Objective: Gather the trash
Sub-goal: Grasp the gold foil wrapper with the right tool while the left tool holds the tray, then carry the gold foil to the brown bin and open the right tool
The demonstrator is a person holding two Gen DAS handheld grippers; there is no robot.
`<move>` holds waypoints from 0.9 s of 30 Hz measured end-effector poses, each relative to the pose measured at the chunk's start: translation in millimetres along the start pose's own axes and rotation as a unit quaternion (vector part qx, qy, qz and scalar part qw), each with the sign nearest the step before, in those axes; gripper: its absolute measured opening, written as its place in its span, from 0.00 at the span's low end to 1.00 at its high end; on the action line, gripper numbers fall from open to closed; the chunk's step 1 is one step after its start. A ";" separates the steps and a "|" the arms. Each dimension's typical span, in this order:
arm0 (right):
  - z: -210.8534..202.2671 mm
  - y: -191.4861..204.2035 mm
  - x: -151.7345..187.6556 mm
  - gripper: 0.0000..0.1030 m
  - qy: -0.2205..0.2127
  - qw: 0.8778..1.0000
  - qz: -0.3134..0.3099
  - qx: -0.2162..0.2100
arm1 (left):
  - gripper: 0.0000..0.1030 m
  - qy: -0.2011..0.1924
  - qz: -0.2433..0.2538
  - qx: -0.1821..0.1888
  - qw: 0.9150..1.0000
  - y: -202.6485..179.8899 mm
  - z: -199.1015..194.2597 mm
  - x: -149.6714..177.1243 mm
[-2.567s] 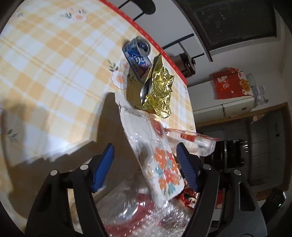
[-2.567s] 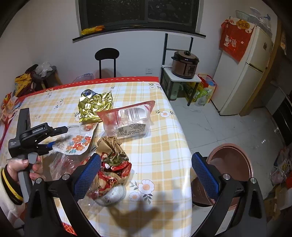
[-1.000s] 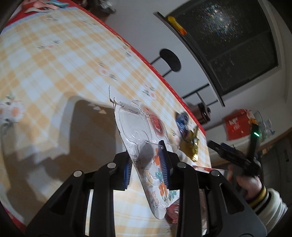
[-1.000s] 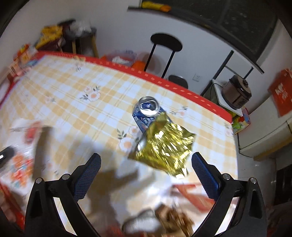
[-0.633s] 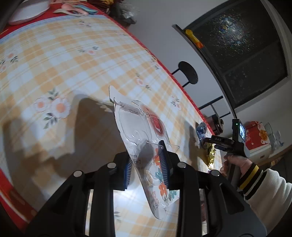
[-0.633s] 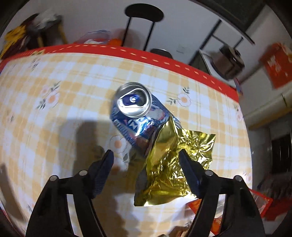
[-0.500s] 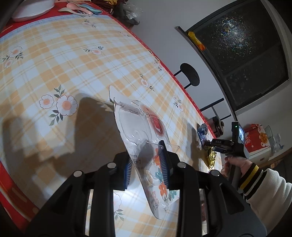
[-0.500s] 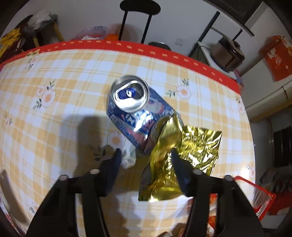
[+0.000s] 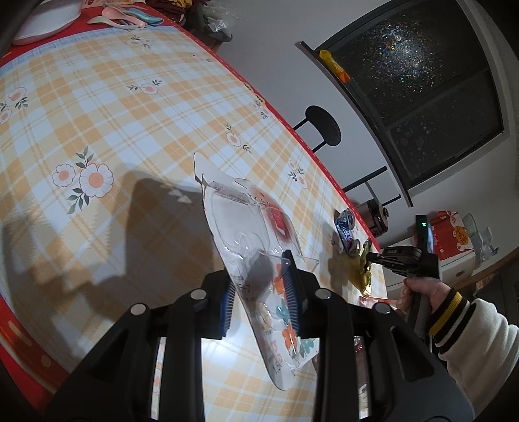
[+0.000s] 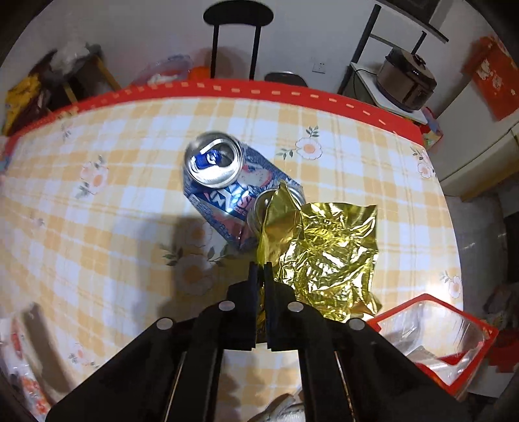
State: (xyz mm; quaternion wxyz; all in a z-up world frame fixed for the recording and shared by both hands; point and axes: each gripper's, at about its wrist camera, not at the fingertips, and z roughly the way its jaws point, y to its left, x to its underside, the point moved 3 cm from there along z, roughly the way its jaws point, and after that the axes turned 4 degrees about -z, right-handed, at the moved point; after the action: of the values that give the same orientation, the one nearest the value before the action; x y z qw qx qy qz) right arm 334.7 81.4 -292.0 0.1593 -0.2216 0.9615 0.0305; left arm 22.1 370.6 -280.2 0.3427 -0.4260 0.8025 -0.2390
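Observation:
My left gripper [image 9: 259,285] is shut on a clear plastic blister pack [image 9: 240,224] with a floral card back, held tilted above the checked tablecloth [image 9: 97,123]. My right gripper [image 10: 260,272] is shut on the edge of a crumpled gold foil wrapper [image 10: 324,250]. The wrapper lies against a dented blue drink can [image 10: 223,181] on its side. In the left wrist view the can [image 9: 345,229], the gold wrapper [image 9: 358,269] and the right gripper [image 9: 373,258] show far off near the table's far edge.
A clear tray with a red rim [image 10: 434,331] lies at the lower right of the right wrist view. A black stool [image 10: 238,19] and a rice cooker [image 10: 407,81] stand beyond the table. A white dish [image 9: 45,19] and spoons [image 9: 129,21] sit at the far left end.
My right gripper has closed its jaws on the gold wrapper's edge beside the can. My left gripper has lifted slightly, still holding the blister pack.

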 end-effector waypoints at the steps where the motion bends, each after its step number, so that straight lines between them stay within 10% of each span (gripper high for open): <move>1: -6.6 -1.1 -0.2 0.04 -0.006 1.000 0.002 -0.010 | 0.29 -0.001 0.002 0.002 1.000 -2.5 -1.3 0.5; 17: -147.9 -42.6 42.6 0.03 -0.158 0.969 0.047 -0.185 | 0.29 -0.029 0.050 0.008 0.998 -53.6 -30.3 10.0; 27: -251.2 -109.3 102.0 0.03 -0.277 0.941 0.044 -0.191 | 0.29 -0.047 0.115 0.038 0.992 -130.1 -48.7 20.8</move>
State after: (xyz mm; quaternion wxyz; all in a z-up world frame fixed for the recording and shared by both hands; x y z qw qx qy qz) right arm 221.9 -91.9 -85.4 0.3724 -0.1884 0.8642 0.2810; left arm 44.7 289.5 -167.8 0.4214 -0.3281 0.8194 -0.2083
